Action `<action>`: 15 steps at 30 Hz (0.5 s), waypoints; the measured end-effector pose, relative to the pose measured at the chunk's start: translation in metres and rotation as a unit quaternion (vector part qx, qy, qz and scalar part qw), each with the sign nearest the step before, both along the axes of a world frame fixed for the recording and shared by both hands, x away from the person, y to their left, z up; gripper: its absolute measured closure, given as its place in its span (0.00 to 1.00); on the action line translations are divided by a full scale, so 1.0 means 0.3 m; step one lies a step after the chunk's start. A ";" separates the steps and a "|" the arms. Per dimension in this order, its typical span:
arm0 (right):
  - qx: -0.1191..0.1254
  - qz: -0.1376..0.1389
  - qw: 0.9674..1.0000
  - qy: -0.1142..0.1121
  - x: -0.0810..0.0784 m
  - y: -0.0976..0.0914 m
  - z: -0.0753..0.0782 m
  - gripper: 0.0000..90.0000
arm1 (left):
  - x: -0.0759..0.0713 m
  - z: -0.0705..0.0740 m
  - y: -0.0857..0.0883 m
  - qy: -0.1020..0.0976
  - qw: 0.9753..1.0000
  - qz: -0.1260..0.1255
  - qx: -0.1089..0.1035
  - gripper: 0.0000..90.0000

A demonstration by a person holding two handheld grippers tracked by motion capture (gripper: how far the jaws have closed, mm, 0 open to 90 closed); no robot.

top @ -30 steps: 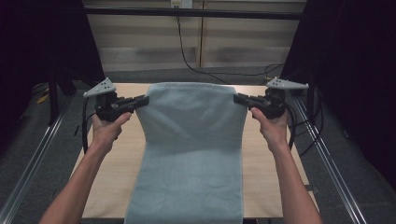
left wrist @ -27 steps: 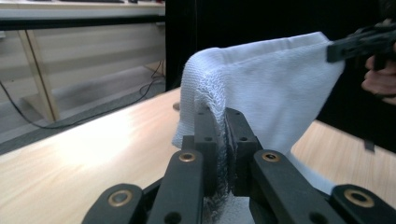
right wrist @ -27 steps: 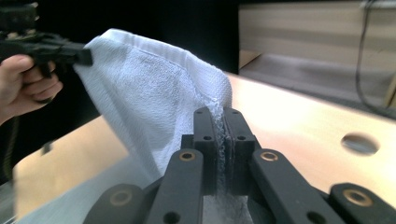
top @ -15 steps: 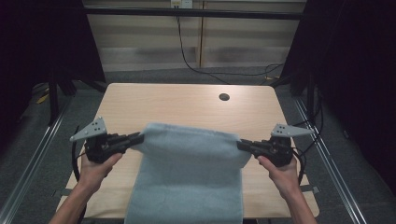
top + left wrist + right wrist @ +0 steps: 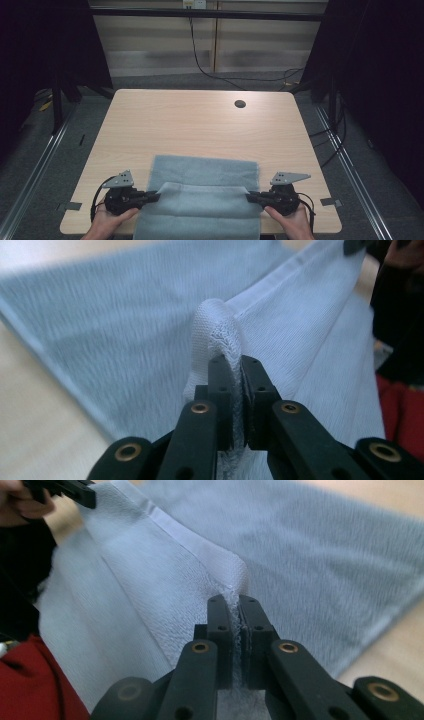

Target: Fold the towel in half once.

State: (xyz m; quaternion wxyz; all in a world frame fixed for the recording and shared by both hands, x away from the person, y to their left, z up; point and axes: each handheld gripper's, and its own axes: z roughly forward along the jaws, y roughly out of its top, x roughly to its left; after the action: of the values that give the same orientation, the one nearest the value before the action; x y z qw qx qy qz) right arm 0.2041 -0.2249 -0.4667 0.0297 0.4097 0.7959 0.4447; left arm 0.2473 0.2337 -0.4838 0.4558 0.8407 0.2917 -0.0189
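Note:
A light blue-grey towel (image 5: 205,172) lies folded on the wooden table (image 5: 200,125) near its front edge, its near part hanging over that edge. My left gripper (image 5: 156,195) is shut on the towel's top left corner (image 5: 215,330), the cloth bunched between its jaws. My right gripper (image 5: 250,196) is shut on the top right corner (image 5: 235,587). Both grippers sit low over the table, and the held edge (image 5: 202,190) stretches between them above the towel's lower layer. Each gripper view also catches the other gripper far off at the opposite corner.
A round cable hole (image 5: 240,104) sits in the table at the back right. Metal rails (image 5: 35,170) run along the floor on both sides. A black cable (image 5: 200,55) hangs behind the table. The person's red clothing (image 5: 30,690) is close behind the grippers.
Both grippers came down and toward the front edge with the towel corners held. The towel, held up high before, now lies folded on the table's front part.

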 end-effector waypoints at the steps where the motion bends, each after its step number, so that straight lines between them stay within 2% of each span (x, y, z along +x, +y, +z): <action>1: -0.011 -0.003 1.000 0.009 -0.005 0.003 -0.013 0.95 | -0.004 -0.013 0.001 0.004 1.000 -0.001 0.008 0.94; 3: -0.036 -0.001 0.999 0.022 -0.004 0.009 -0.049 0.96 | -0.004 -0.032 0.001 0.009 1.000 -0.006 0.020 0.94; 6: -0.040 -0.008 0.999 0.033 0.009 0.013 -0.077 0.95 | -0.001 -0.046 -0.014 0.006 0.999 -0.006 0.038 0.94; 9: -0.041 -0.025 0.998 0.040 0.033 0.017 -0.085 0.95 | 0.014 -0.054 -0.026 -0.003 0.999 -0.008 0.038 0.94; 14: -0.049 -0.045 0.997 0.034 0.121 0.014 -0.090 0.96 | 0.098 -0.059 -0.045 -0.006 0.999 0.021 0.039 0.94; 15: -0.056 -0.049 0.997 0.025 0.146 0.014 -0.091 0.96 | 0.115 -0.060 -0.047 -0.008 0.999 0.026 0.039 0.94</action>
State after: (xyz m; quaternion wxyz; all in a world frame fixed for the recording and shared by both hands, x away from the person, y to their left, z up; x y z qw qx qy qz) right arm 0.2478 -0.2208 -0.4939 0.0545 0.4574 0.7989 0.3868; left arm 0.2819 0.2195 -0.5019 0.4256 0.8500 0.3101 0.0112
